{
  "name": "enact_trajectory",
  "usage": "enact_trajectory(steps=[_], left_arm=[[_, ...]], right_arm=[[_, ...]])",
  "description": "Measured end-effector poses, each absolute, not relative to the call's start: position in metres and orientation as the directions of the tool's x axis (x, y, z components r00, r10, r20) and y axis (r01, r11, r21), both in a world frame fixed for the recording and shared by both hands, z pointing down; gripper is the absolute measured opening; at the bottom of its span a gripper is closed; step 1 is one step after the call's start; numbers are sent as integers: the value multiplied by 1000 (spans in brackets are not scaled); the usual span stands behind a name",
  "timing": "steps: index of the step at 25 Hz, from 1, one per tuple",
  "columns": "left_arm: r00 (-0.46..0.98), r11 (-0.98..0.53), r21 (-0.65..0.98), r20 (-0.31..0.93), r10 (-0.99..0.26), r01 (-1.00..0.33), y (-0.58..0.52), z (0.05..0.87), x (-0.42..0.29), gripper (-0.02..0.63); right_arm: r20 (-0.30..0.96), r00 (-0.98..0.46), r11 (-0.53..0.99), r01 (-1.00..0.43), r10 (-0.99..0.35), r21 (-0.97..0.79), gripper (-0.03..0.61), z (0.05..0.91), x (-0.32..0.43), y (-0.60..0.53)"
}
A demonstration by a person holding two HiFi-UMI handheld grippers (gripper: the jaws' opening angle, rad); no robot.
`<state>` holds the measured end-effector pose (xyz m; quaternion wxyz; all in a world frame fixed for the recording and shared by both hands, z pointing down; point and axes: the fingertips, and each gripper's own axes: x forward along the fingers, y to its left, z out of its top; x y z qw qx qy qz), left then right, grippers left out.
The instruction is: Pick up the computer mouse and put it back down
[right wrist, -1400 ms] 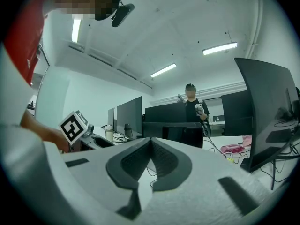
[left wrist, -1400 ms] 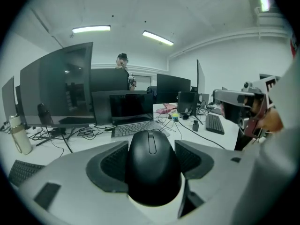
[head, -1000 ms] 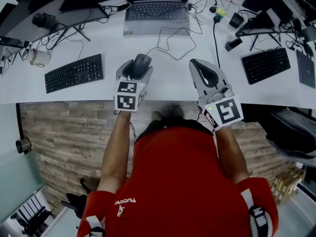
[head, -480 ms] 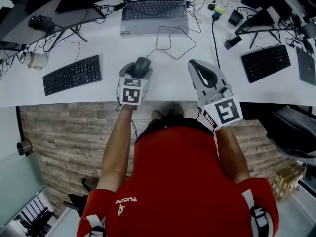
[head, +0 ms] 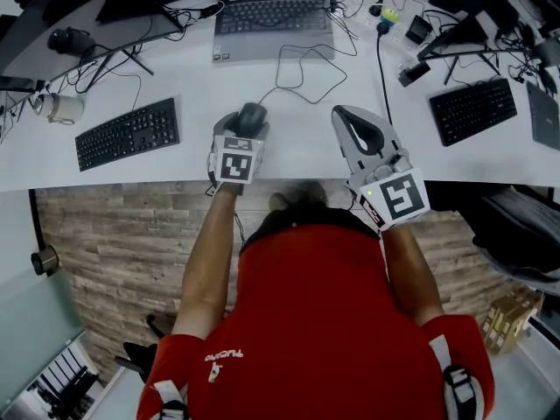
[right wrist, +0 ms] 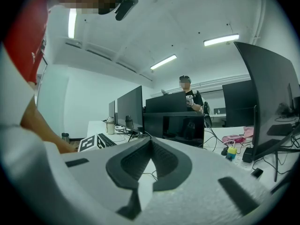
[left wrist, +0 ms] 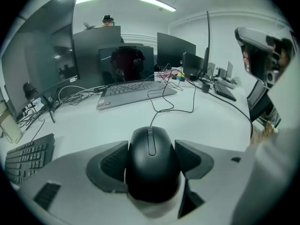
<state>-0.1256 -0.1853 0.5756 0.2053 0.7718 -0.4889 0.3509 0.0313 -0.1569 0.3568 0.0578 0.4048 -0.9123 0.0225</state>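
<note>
The black wired computer mouse (head: 252, 112) sits between the jaws of my left gripper (head: 248, 122), near the front edge of the white desk (head: 175, 160). In the left gripper view the mouse (left wrist: 151, 165) fills the gap, and both dark pads (left wrist: 111, 165) press against its sides. Its cable (left wrist: 161, 108) runs away toward the laptop. Whether the mouse rests on the desk or hangs just above it I cannot tell. My right gripper (head: 346, 114) hovers to the right of the mouse, shut, with its fingertips (right wrist: 161, 159) touching and nothing held.
A grey laptop (head: 272, 26) stands behind the mouse. A black keyboard (head: 128, 133) and a mug (head: 66, 107) lie to the left, another keyboard (head: 472, 110) to the right. Loose cables (head: 302, 73) cross the middle of the desk. Monitors (left wrist: 126, 64) line the back.
My left gripper has come down toward the desk with the mouse still in it and tilted more level. The right gripper has barely moved.
</note>
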Motion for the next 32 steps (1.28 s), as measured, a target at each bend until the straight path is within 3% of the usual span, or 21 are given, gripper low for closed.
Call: enact_trajectory(steps=[15,23,27,32], left_arm=[[309,-447,-18,699,-645,-894,-181,554,-128,305],[400,-459,-28,446,-801,-888,-180,440,-115,294],[426,-457,-62,270,-863,-887,-170,378,-109,154],[432,-437,-57,81,-898,-898,-150,312,-106,32]], right_arm=[[124,-677,682,-731,-725,-5,3,361,23,-158],[87,-697,700,-715,-711,-9,3,350,13,-153],[58,-710,711,-703,-701,-14,3,340,7,-147],[16,-726,726,-687,-687,-22,4,322,0,-138]])
